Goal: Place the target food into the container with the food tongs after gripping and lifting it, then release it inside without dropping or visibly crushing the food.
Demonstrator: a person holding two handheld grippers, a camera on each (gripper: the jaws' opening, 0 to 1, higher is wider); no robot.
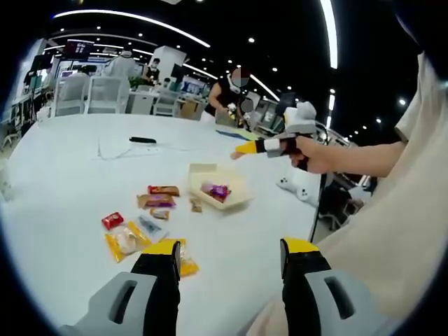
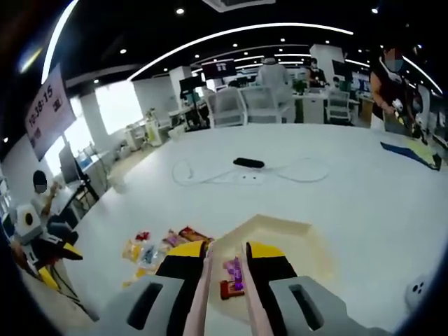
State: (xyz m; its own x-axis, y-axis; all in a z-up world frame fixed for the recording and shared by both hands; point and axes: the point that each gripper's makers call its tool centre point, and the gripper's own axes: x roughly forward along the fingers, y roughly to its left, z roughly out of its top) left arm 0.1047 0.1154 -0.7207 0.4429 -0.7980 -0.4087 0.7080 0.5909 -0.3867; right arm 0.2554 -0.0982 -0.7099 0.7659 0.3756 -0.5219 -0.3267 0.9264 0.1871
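The shallow cream container [image 1: 218,186] sits on my white bench [image 1: 70,161], and a purple-wrapped snack [image 1: 218,190] lies inside it. In the right gripper view the same container [image 2: 294,241] holds that purple snack [image 2: 233,269] with a small red-wrapped piece [image 2: 229,287] just beside it.

My left tongs [image 1: 227,262] stand wide apart with nothing between the jaws, above the loose snacks on the bench: a yellow packet [image 1: 124,241], a red packet [image 1: 112,220] and a brown bar [image 1: 163,190].

My right tongs [image 2: 225,262] clamp a pair of pink food tongs [image 2: 199,294], whose two arms lie close together and reach toward the container; their tips hold nothing that I can see. In the left gripper view my right tongs [image 1: 241,149] hover over the container's far side.

A sign [image 2: 45,105] at the left reads "10:38:15".
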